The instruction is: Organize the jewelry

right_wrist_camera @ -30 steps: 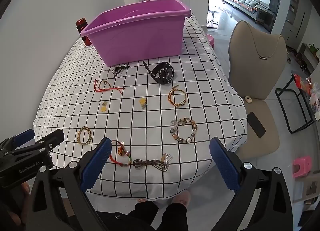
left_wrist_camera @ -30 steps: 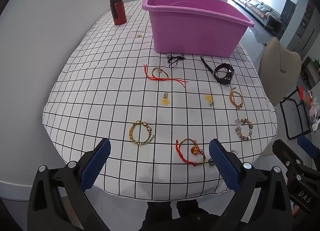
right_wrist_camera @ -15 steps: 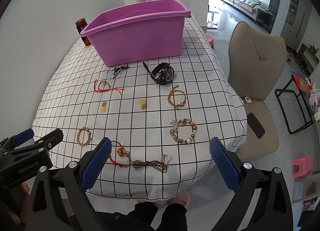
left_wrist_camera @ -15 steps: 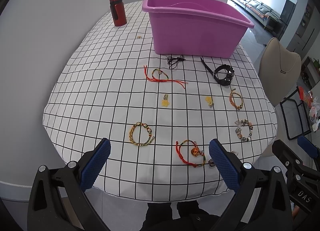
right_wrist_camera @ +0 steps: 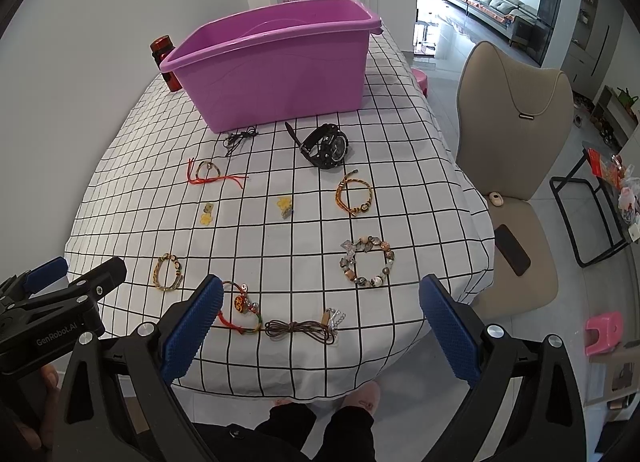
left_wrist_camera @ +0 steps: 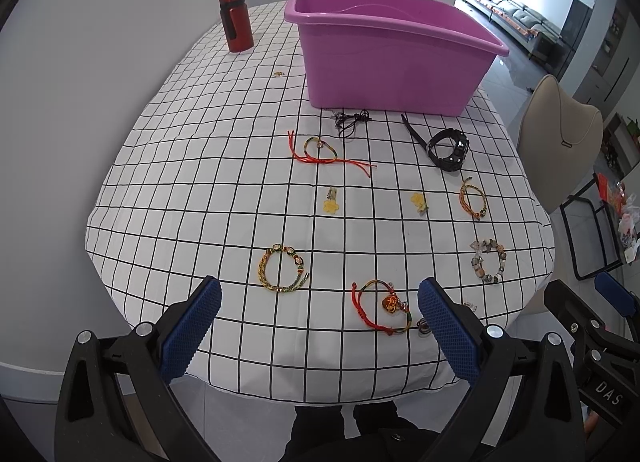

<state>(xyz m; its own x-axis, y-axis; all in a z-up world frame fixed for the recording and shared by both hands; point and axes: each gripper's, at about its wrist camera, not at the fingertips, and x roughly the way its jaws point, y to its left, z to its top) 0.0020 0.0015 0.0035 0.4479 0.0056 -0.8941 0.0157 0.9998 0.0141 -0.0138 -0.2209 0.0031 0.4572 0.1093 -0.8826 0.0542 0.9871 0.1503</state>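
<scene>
Nothing shifted: checked tablecloth, purple tub, perhaps tiled floor beyond.

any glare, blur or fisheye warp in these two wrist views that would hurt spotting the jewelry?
Left wrist: strong barrel warp bends the tablecloth grid; black corner vignette; jewelry sharp, e.g. black watch; window behind the purple bin blown out. Right wrist: same warp and vignette; bright doorway and floor glare, but the beaded bracelet is crisp; shadows soft. Tongs: left, right.

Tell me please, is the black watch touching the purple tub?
Apart. The right wrist view shows checked tablecloth between the black watch and the purple tub.
</scene>
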